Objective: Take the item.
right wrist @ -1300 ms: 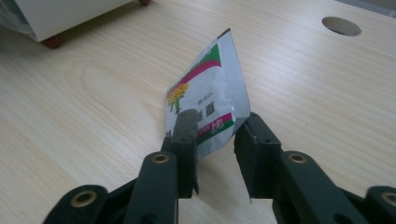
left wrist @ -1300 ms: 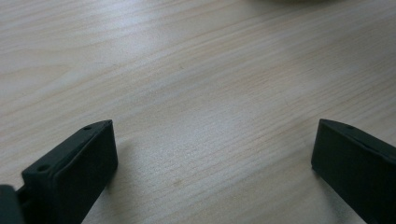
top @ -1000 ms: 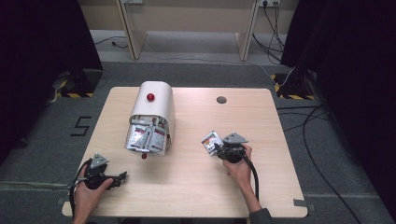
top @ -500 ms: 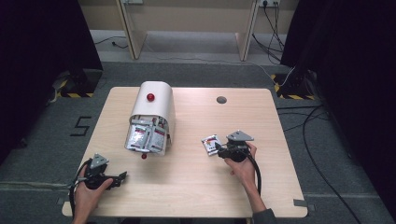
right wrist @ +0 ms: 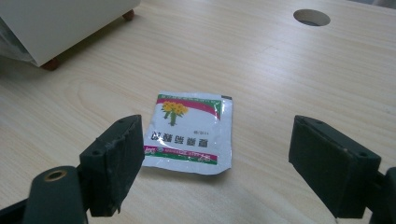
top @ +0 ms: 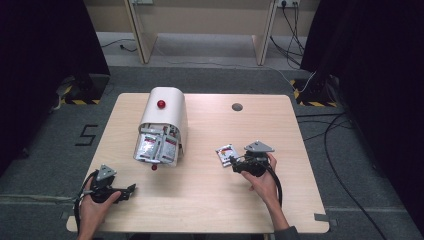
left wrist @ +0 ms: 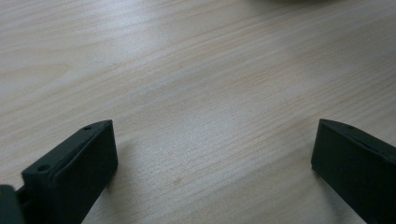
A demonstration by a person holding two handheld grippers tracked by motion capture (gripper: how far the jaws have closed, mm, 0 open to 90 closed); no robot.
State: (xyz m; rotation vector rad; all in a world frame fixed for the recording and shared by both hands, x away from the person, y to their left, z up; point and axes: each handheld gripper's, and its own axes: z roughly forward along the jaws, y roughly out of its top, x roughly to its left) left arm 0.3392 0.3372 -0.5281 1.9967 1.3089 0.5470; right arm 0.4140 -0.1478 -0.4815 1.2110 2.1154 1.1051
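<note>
Pale wooden desk (top: 210,200) is seen bearing a printed sachet (right wrist: 189,133) lying flat before the released right claw (right wrist: 217,161), while the left claw (left wrist: 212,161) is held released over bare wood.

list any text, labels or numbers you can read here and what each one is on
"5": black numeral painted on the floor left of the table.
Loose sachet: upside-down print under a yellow flower picture, apparently Chinese characters, too blurred to read.
Sachets in the white dispenser: print too small to read.
</note>
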